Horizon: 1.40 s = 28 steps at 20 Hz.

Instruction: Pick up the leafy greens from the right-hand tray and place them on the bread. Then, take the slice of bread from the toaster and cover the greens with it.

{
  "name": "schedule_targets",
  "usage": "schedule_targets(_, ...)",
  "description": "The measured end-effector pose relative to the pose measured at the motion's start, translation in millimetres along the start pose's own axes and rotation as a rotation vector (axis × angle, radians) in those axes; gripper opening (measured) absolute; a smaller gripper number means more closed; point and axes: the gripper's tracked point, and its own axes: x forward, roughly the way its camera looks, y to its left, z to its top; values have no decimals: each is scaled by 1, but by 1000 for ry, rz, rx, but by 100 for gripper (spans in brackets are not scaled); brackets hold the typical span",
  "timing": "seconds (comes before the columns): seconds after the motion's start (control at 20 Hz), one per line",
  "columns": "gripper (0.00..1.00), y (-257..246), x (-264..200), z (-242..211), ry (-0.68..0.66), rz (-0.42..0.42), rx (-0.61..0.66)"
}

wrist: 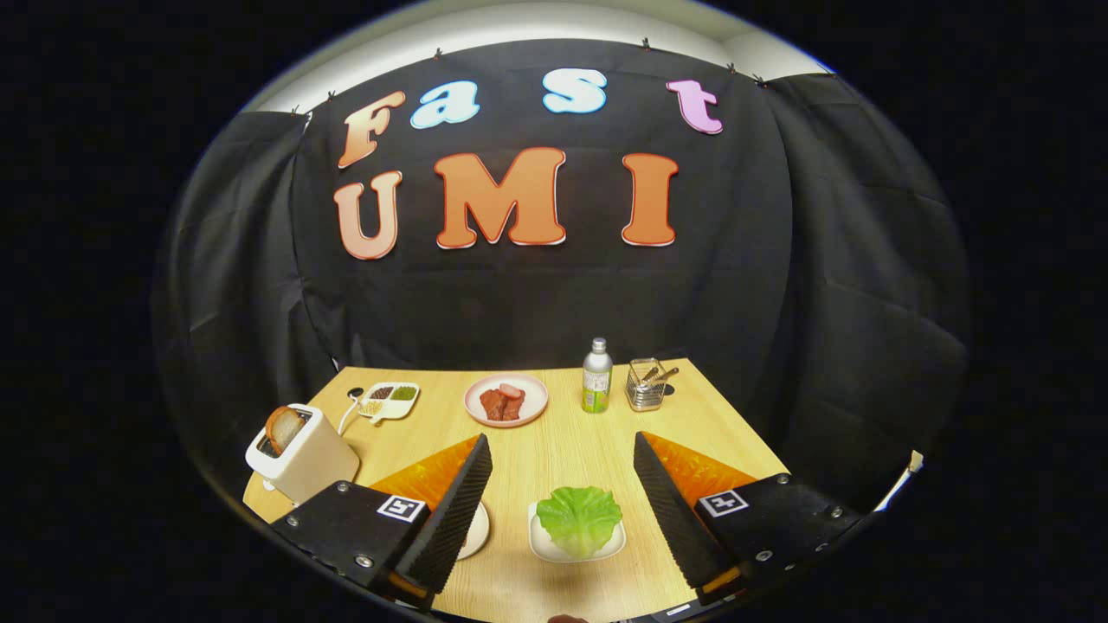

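Observation:
The leafy greens (579,517) lie on a small white tray (542,547), on the wooden table between my two fingers and a little toward the right one. My gripper (563,450) is open above the table with nothing held. A white plate (478,529) peeks out from behind the left finger; what lies on it is hidden. A white toaster (305,453) stands beyond the left finger at the table's left edge, with a slice of bread (283,427) sticking up out of its slot.
At the back of the table are a pink plate with meat slices (505,400), a divided white dish (389,401), a bottle with a green label (596,375) and a wire holder with utensils (645,386). The toaster's cord runs toward the divided dish.

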Motion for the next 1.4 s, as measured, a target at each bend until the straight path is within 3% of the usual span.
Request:
schedule_targets(0.75,100,-6,64,-84,369,21,-58)
schedule_targets(1.4,100,-21,125,-185,701,22,-85)
